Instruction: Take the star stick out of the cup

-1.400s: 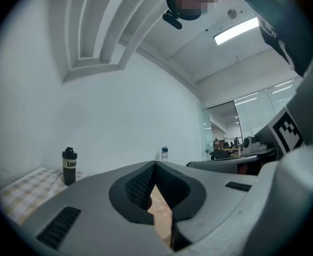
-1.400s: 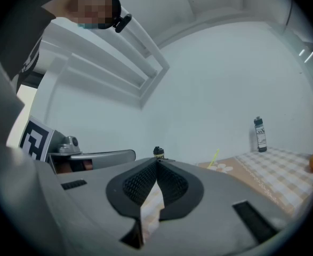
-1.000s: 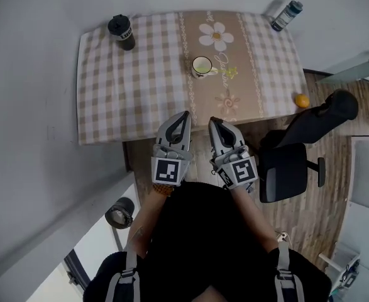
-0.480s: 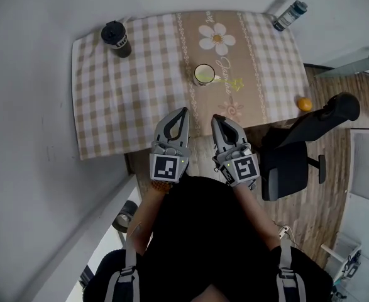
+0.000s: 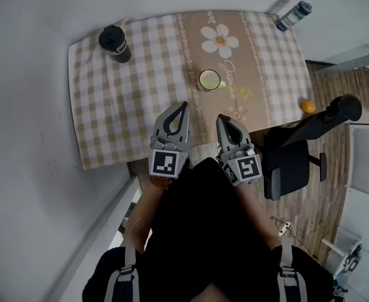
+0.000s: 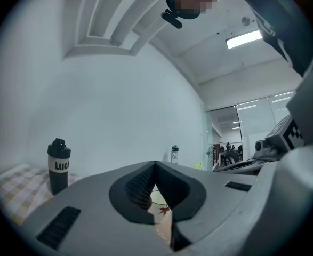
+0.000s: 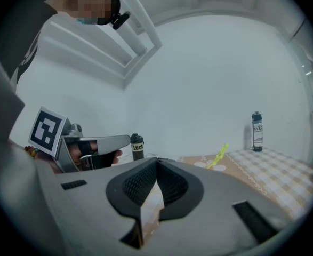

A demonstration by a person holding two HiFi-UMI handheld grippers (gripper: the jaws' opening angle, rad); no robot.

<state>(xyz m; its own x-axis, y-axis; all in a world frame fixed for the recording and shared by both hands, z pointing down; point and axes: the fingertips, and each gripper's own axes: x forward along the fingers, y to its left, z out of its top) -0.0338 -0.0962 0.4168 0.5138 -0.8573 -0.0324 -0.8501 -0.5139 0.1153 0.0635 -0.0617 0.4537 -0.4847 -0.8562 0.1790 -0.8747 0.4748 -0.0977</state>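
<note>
Overhanging table (image 5: 109, 124) edge, cup (image 5: 210, 79) well ahead

Bare tablecloth (image 5: 140, 106) is lying open between the cup (image 5: 209, 79) and the near table edge. The star stick (image 5: 242, 93) is leaning out to the cup's right. A black tumbler (image 5: 114, 43) is standing well left of the cup and a bottle (image 5: 293, 15) well right and beyond it. An orange (image 5: 308, 106) and an office chair (image 5: 294, 162) are sitting farther right.
</note>
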